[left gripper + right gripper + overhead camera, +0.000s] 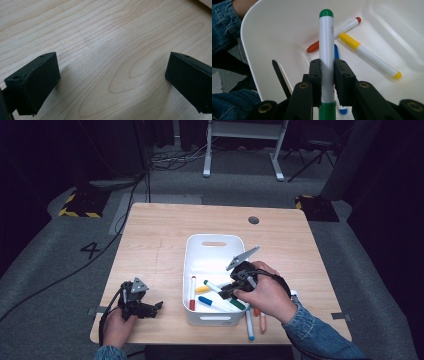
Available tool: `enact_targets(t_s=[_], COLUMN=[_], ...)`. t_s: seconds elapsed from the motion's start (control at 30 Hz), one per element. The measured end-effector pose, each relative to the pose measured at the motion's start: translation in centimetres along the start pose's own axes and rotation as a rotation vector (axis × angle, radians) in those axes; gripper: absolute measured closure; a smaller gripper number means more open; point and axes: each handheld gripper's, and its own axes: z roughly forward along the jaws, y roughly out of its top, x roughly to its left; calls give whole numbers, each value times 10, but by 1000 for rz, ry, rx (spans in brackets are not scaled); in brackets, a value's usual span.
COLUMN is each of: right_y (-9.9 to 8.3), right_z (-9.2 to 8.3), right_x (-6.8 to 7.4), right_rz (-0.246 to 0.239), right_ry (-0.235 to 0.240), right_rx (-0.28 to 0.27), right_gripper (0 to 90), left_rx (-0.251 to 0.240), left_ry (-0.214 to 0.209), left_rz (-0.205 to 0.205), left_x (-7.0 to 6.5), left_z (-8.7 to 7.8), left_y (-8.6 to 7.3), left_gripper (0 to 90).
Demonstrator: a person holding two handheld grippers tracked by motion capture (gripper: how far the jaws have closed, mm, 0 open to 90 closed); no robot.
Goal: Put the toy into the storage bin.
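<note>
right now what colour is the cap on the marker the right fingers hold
Green; the marker shows best in the right gripper view.

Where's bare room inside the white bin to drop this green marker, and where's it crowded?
The far half of the white bin, toward its handle slot, is bare. The near half is crowded: red marker, yellow marker and blue marker lie there, under the right tool gripping the green marker.

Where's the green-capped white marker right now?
The green-capped white marker is clamped between the right gripper jaws, over the white plastic bin on the table's right half, above the yellow-capped marker and the red-capped one.
</note>
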Motion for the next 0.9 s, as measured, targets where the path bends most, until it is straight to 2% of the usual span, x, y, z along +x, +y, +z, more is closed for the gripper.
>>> enact_targets(t_s=[0.17, 0.23, 0.27, 0.3, 0.4, 0.53, 0.67, 0.9], right_y=[0, 0, 0, 0, -1, -1, -3, -12], right_z=[7, 10, 12, 13, 10, 0, -13, -35], right_x=[4, 4, 4, 4, 3, 5, 3, -8], right_rz=[-13, -22, -20, -19, -37, -4, -9, 32], right_ry=[-9, -6, -3, 4, -2, -17, -35, -68], right_rx=[24, 48, 37, 9, -22, -42, -90, -137], right_gripper=[768, 709, 633, 593, 551, 531, 533, 567], left_rx=[0, 0, 0, 0, 0, 0, 0, 0], left_ry=[0, 1, 0, 0, 0, 1, 0, 4], left_rz=[1, 1, 0, 0, 1, 1, 1, 5], left_x=[0, 0, 0, 0, 0, 0, 0, 0], left_z=[0, 0, 0, 0, 0, 0, 0, 0], left_y=[0, 0, 0, 0, 0, 0, 0, 0], left_gripper=[0, 0, 0, 0, 0, 0, 0, 0])
